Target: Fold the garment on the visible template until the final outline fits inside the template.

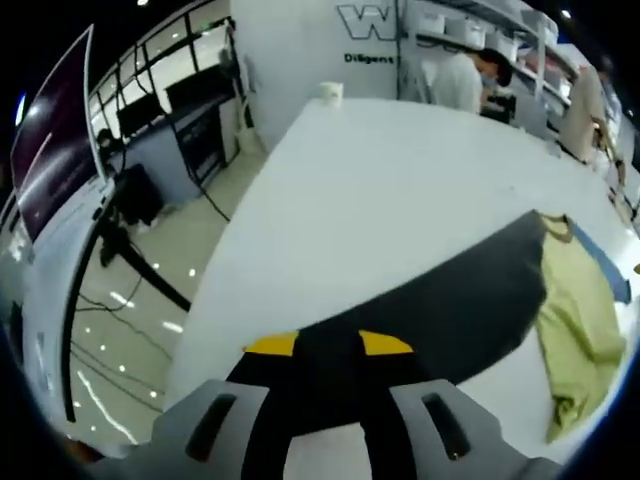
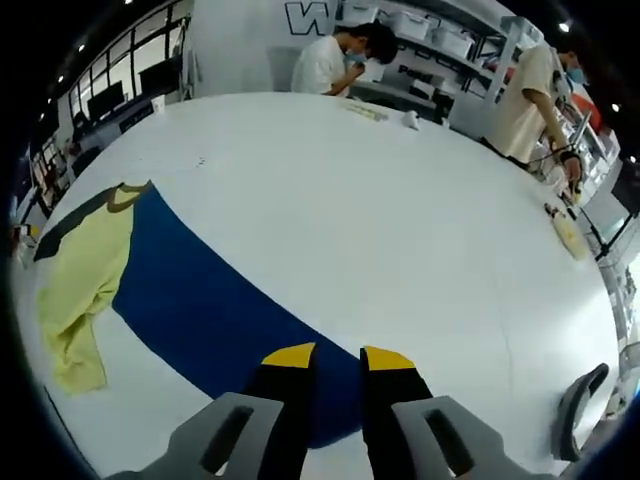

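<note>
Fingers of the left gripper (image 1: 328, 345) rise with yellow tips and a narrow gap between them, nothing held; they hover over the near end of the dark template (image 1: 440, 300), which looks black in the left gripper view. Beyond the fingers and off to the right, the yellow-green garment (image 1: 577, 325) lies crumpled along the template's far edge, partly on the template and partly on the white surface (image 1: 400, 190). Farther out, past the fingers, a white cup (image 1: 331, 92) stands near the surface's far edge.

Fingers of the right gripper (image 2: 338, 362) are likewise slightly apart and empty, above the near end of the same template (image 2: 200, 300), here blue. Ahead and to the left of them the garment (image 2: 85, 290) rests at the template's left edge, its collar at the far end. Beyond the surface (image 2: 380, 200), people (image 2: 325, 62) stand at shelves.
</note>
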Action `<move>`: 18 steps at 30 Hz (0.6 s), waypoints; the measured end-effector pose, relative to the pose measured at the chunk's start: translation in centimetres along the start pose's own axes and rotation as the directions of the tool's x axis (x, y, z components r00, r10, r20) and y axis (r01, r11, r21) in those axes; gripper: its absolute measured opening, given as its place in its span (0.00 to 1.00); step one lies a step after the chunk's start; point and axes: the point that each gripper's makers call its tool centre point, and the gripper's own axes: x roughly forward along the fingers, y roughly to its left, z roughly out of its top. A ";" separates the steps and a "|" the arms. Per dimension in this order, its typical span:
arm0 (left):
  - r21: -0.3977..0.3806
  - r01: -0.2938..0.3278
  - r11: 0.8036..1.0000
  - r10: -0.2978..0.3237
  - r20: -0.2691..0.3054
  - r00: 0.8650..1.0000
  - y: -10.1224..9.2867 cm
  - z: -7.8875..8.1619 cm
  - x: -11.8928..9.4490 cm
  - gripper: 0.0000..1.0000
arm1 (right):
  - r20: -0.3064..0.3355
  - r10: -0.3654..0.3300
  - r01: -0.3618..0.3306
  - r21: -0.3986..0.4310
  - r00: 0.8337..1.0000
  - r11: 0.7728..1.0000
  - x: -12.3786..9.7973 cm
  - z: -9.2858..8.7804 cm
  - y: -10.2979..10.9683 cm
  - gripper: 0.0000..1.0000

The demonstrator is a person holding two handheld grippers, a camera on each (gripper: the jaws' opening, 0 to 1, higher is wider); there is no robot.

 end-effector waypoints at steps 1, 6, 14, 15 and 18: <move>0.001 -0.008 1.000 0.008 -0.002 1.000 0.6 -0.1 0.1 0.21 | 0.000 -0.007 0.007 -0.005 1.000 1.000 -0.1 0.1 -0.3 0.11; -0.008 -0.089 0.996 0.089 -0.003 0.996 4.6 1.4 0.0 0.22 | -0.008 -0.041 0.040 -0.029 0.999 0.999 -0.9 1.1 -3.0 0.11; 0.011 -0.152 0.988 0.152 -0.023 0.988 8.7 2.2 0.0 0.23 | -0.013 -0.092 0.091 -0.070 0.996 0.993 -1.6 2.5 -5.7 0.10; 0.011 -0.156 0.988 0.156 -0.024 0.987 9.0 2.2 -0.1 0.23 | -0.014 -0.096 0.095 -0.073 0.995 0.993 -1.6 2.6 -6.1 0.10; 0.020 -0.180 0.983 0.181 -0.030 0.983 10.6 2.7 -0.2 0.23 | -0.025 -0.131 0.127 -0.109 0.991 0.986 -2.1 3.2 -7.3 0.10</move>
